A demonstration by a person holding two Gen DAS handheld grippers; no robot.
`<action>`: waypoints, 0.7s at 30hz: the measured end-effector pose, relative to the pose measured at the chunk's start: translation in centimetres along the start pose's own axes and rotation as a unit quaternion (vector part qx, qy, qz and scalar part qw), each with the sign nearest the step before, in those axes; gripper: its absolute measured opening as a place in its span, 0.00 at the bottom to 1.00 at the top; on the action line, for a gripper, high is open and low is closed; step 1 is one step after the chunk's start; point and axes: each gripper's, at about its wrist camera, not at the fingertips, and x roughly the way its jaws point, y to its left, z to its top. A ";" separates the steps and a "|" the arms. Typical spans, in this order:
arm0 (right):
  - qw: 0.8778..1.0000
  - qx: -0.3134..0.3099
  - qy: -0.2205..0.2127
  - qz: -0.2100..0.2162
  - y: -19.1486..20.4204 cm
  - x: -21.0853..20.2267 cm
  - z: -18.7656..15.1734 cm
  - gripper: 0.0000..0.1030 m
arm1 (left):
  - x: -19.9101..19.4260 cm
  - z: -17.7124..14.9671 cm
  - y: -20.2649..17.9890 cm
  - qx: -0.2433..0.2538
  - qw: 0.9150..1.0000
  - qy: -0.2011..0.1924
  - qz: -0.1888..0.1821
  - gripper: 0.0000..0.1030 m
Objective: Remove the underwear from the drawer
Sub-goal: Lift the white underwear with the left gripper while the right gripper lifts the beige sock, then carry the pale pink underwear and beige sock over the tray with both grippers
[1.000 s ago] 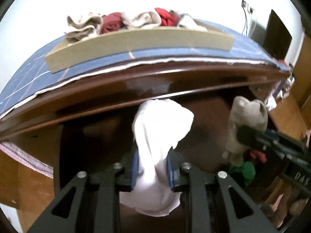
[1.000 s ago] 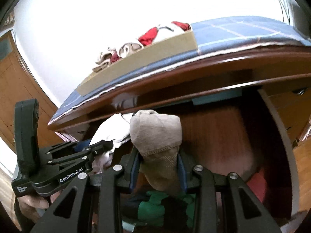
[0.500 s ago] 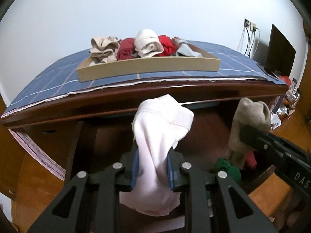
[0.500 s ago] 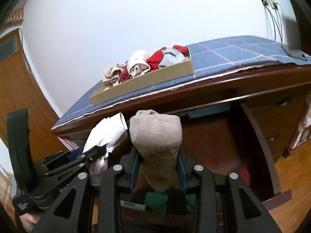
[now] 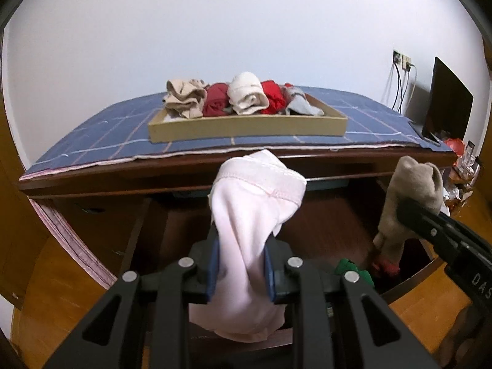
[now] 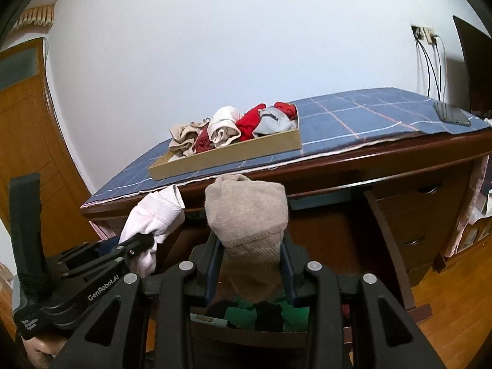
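My left gripper is shut on pale pink underwear, held above the open wooden drawer. My right gripper is shut on beige underwear, also above the drawer. The beige piece also shows in the left wrist view at the right, and the pink piece shows in the right wrist view at the left. Green, black and red garments lie in the drawer below. A cardboard tray on the desk top holds several rolled garments.
The desk is covered by a blue checked cloth. A dark monitor and wall cables stand at the right. A phone lies on the cloth. More drawers are at the right, a wooden door at the left.
Both grippers have risen and pulled back with their garments, from under the desk edge to above drawer level. The tray top and the desk surface have come into view.
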 end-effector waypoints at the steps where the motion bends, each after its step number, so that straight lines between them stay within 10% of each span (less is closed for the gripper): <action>1: 1.000 -0.002 -0.004 0.000 0.1 -0.2 0.1 0.35 | -0.2 0.1 -0.2 0.001 1.000 -0.004 0.000 0.22; 21: 0.997 -0.043 -0.068 -0.002 2.1 -3.9 1.1 0.36 | -3.3 0.6 0.5 -0.016 0.999 -0.050 0.001 0.22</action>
